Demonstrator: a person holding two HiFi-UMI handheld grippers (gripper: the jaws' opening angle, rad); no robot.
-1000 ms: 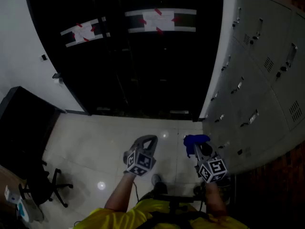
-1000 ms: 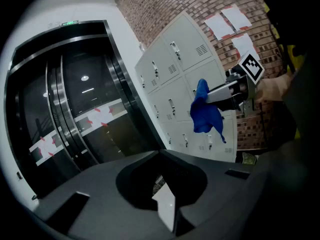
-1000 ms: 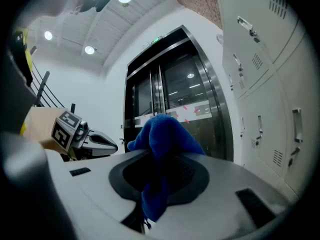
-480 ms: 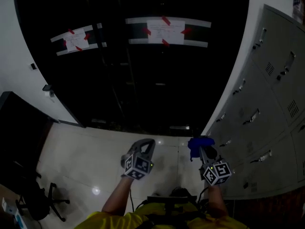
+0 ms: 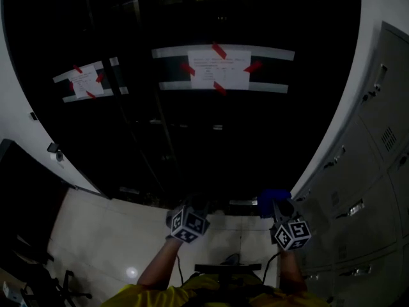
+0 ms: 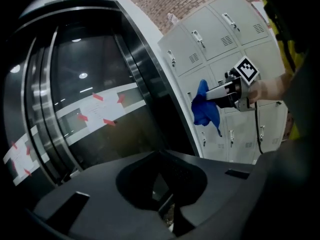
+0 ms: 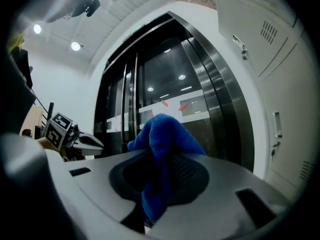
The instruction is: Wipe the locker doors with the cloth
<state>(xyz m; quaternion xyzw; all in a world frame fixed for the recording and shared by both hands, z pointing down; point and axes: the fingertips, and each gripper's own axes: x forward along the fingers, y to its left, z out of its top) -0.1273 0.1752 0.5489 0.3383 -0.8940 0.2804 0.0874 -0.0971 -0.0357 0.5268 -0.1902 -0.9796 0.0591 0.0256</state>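
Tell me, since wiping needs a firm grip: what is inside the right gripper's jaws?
A blue cloth sits clamped in the right gripper, bunched above the jaws and trailing below. The pinched section itself is covered by the folds, so its depth cannot be seen.

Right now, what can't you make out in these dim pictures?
- Taped notice, head view: print too small to read.
- Lockers, head view: cut off by the right edge.
- Cloth, right gripper view: its lower end disappears between the right gripper's jaws.
- Behind the glass doors: only darkness and reflections.
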